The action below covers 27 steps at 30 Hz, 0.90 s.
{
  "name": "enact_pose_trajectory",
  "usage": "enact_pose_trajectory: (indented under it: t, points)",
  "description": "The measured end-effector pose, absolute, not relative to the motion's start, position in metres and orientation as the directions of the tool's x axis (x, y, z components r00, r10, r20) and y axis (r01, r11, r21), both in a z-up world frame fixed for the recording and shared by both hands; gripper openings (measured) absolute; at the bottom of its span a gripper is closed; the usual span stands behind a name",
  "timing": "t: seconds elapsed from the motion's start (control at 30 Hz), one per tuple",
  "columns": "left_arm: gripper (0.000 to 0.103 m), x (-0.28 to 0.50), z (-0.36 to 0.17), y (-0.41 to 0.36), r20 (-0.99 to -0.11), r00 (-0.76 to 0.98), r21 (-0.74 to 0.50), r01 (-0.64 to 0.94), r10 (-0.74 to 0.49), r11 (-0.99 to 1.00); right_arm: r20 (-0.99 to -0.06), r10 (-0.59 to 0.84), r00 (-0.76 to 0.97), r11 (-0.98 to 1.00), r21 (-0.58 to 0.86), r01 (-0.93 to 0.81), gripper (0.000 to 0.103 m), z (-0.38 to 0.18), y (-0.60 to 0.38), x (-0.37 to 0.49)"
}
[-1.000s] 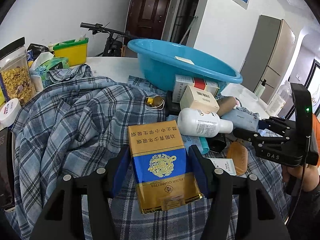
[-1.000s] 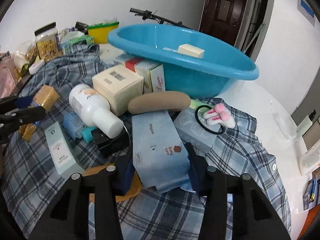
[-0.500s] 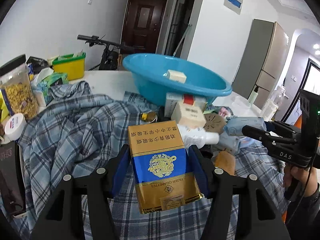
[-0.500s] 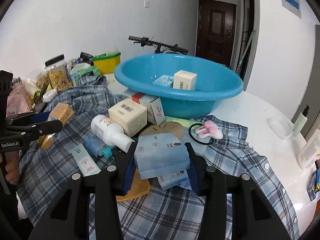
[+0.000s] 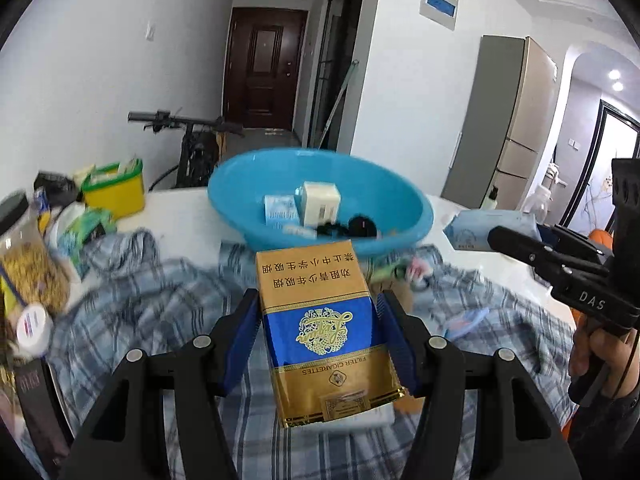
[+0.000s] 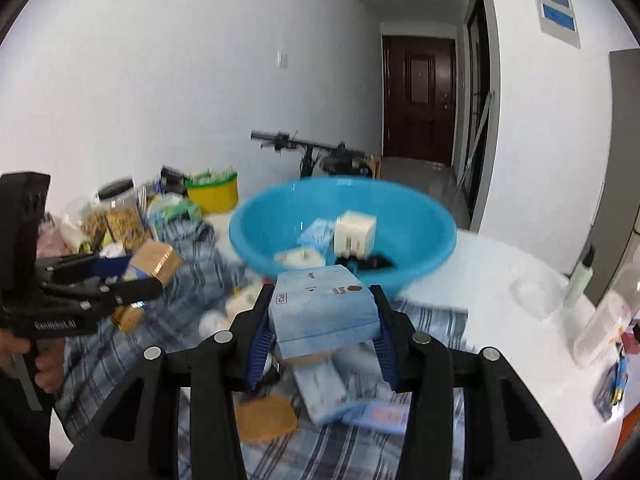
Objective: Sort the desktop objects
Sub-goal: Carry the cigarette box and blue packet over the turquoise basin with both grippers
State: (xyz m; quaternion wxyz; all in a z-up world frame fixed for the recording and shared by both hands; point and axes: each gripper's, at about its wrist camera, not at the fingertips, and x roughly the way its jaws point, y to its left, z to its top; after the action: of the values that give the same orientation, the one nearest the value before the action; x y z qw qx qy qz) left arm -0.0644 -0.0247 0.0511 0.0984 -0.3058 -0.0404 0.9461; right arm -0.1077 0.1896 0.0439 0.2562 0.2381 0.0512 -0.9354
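- The left gripper (image 5: pixel 316 332) is clamped on a gold-and-blue cigarette pack (image 5: pixel 320 320), held in the air above the plaid cloth (image 5: pixel 152 300).
- The right gripper (image 6: pixel 320 320) is clamped on a pale blue tissue pack (image 6: pixel 322 312), also off the cloth.
- The blue basin (image 5: pixel 408 216) sits at 12 o'clock of both grippers, with a cream box (image 5: pixel 320 208) and small items inside.
- A yellow bin (image 5: pixel 116 192) stands at 10 o'clock of the basin.

gold-blue cigarette pack (image 5: pixel 324 328): held aloft | pale blue tissue pack (image 6: pixel 324 312): held aloft | blue basin (image 5: pixel 400 204): holds boxes, blurred
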Motion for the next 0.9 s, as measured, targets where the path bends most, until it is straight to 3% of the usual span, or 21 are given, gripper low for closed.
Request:
enact_pose_trajectory:
  t: [0.47,0.9]
  points:
    - [0.062,-0.136,0.124,-0.02,-0.493,-0.854,-0.077,-0.149,0.168,-0.986,-0.384,-0.492,-0.781,-0.852,0.026,0.524,0.044,0.112,0.178,-0.185]
    - [0.062,-0.194,0.14,-0.008,-0.455,-0.877,-0.043,-0.153,0.156,-0.987,-0.384,-0.48,-0.789,-0.862,0.04,0.505,0.044,0.118,0.168,-0.238]
